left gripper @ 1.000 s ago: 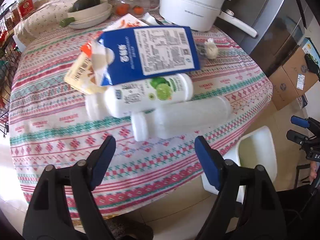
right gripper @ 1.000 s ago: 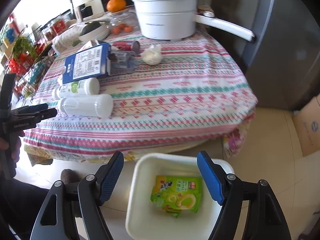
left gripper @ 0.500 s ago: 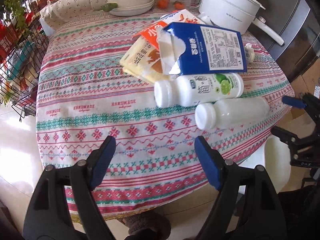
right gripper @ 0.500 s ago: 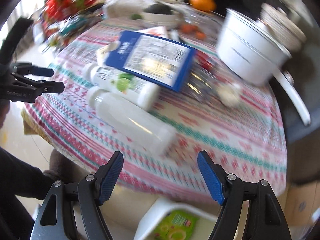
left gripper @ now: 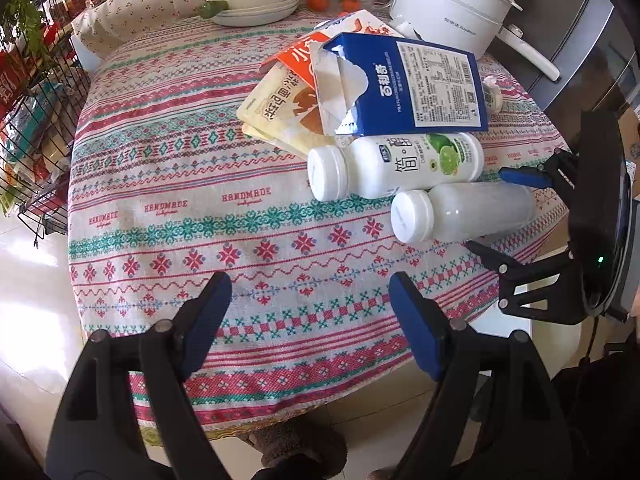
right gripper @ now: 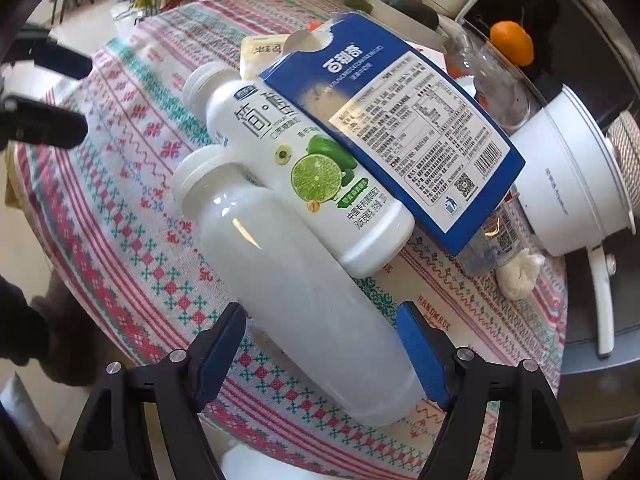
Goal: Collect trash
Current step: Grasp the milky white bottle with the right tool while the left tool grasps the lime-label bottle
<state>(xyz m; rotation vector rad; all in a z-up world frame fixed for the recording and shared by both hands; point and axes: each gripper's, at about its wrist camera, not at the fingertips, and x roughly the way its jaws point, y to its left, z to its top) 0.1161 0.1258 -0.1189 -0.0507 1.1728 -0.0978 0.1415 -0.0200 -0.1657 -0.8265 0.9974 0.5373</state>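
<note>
Bottle (right gripper: 296, 280) seemingly empty, cap on

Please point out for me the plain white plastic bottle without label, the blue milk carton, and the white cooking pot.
Plain white unlabelled plastic bottle (right gripper: 296, 288): right wrist view, middle of its body.
Blue milk carton (right gripper: 404, 120): right wrist view, its printed side panel.
White cooking pot (left gripper: 448, 8): left wrist view, its side wall.
</note>
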